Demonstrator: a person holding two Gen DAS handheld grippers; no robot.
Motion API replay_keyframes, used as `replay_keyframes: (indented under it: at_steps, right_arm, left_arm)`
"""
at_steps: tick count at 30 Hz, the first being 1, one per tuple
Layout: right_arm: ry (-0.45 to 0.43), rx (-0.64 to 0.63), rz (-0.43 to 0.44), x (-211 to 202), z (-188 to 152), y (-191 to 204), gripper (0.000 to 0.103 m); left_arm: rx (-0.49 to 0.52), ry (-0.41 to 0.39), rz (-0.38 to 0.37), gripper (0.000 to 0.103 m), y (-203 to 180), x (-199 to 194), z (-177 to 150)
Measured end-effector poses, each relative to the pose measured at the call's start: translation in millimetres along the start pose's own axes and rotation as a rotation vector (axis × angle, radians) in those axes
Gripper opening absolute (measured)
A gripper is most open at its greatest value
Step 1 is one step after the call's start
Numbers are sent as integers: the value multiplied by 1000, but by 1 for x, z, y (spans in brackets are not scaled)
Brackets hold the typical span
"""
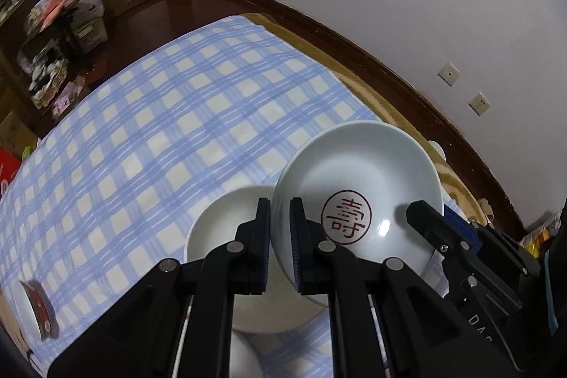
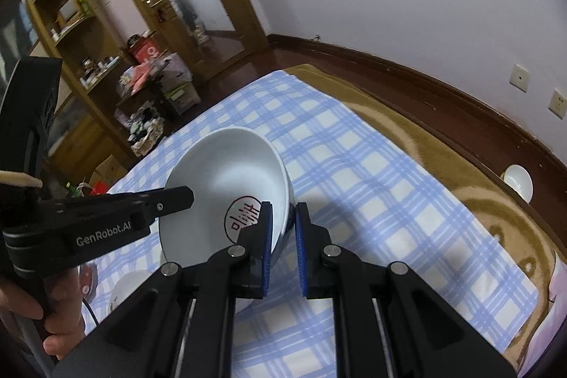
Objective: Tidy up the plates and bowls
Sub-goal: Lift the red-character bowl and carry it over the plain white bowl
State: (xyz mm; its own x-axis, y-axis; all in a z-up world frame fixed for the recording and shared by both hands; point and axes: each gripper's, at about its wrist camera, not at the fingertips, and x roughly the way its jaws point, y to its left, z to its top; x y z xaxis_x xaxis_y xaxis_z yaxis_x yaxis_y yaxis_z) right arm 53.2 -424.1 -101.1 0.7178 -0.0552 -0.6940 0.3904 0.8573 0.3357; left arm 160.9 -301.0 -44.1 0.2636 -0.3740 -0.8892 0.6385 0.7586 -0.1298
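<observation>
here, two handheld grippers share one white bowl with a red round emblem inside, holding it in the air above a bed covered by a blue-and-white checked cloth.

the left gripper points steeply down. its two blue-padded fingers pinch the bowl's near rim — one pad inside the wall, one outside, pressed tight. the bowl tilts so its hollow faces the camera.

the right gripper points down at a gentler slant and pinches the opposite side of the same bowl's rim in the same way, the wall caught between its pads. in the left wrist view it comes in from the right edge, its black tip over the bowl's far rim.

in the right wrist view the person's left hand is at the lower left, fingers curled around the black handle of the left gripper, which reaches in level from that side.

under the lifted bowl, a plain white dish rests on the cloth. a bowl with a red pattern lies near the lower left of the left wrist view. a small white bowl sits well apart on the brown blanket by the wall.
</observation>
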Motion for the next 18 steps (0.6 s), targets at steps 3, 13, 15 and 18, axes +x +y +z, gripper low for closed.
replay_keyframes:
  at_steps: [3, 13, 15, 18]
  right_arm:
    - [4, -26, 12, -1, -4, 12, 13]
    - [49, -86, 29, 14, -19, 32, 13]
    - [54, -90, 32, 18, -21, 33, 13]
    - [64, -92, 39, 22, -23, 34, 13]
  left_arm:
    - [-32, -2, 3, 11, 12, -5, -9]
    - [-95, 13, 34, 11, 38, 1, -32]
    - [-104, 18, 26, 11, 41, 3, -35]
    - [-109, 14, 33, 11, 44, 5, -38]
